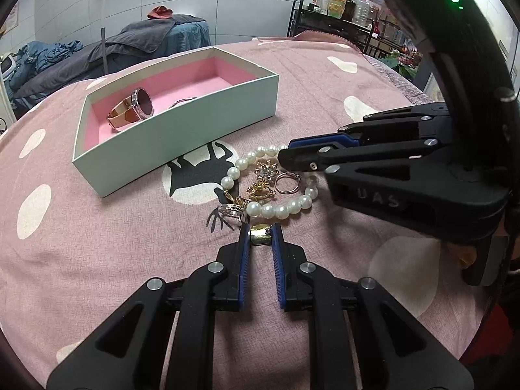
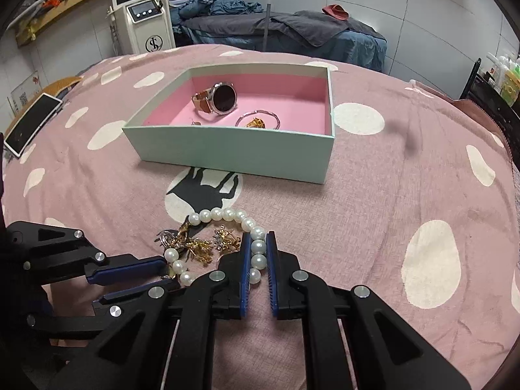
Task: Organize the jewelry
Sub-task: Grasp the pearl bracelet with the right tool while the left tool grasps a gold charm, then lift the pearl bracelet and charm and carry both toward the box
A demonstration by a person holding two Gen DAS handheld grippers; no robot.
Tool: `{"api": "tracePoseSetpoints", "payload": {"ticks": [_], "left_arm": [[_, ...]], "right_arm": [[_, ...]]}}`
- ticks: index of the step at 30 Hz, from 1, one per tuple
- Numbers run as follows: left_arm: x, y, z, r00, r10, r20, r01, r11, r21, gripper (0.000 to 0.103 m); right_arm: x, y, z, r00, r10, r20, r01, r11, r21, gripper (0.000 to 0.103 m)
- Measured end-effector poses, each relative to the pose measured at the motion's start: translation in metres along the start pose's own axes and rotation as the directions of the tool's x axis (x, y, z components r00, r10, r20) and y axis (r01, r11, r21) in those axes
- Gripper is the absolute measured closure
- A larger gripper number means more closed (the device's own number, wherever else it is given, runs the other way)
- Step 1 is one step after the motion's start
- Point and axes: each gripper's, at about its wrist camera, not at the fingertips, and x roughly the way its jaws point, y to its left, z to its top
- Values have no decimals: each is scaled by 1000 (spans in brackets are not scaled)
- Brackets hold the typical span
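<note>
Fingers (image 2: 259, 253) around pearl bracelet (image 2: 227, 215)

Pink cloth (image 2: 373, 195) with cream spots, mint box (image 2: 227, 149), seemingly white pearls (image 2: 227, 214).

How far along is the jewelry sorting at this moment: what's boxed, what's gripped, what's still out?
Done: a watch, a bangle and a small gold piece sit in the box. In hand: the left gripper is shut on a gold ring; the right gripper is shut on the pearl bracelet. Left: brooches, a rose ring and a silver ring still lie on the bedspread.
</note>
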Motion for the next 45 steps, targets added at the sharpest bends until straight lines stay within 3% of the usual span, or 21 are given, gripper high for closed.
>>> {"api": "tracePoseSetpoints", "payload": {"ticks": [9, 24, 36, 45], "left_arm": [[-33, 6, -1, 997, -3, 73, 3, 1000, -3, 89], [-77, 23, 11, 991, 9, 137, -10, 1000, 1, 89], [-58, 75, 64, 990, 56, 130, -49, 997, -57, 89], [-14, 112, 95, 998, 36, 44, -29, 988, -152, 89]], "right_arm": [[-49, 4, 9, 985, 84, 152, -85, 996, 0, 94], [-85, 12, 29, 966, 114, 230, -112, 993, -22, 94], [-87, 6, 75, 954, 110, 280, -114, 993, -2, 94], [-53, 1, 107, 958, 77, 275, -88, 996, 29, 94]]}}
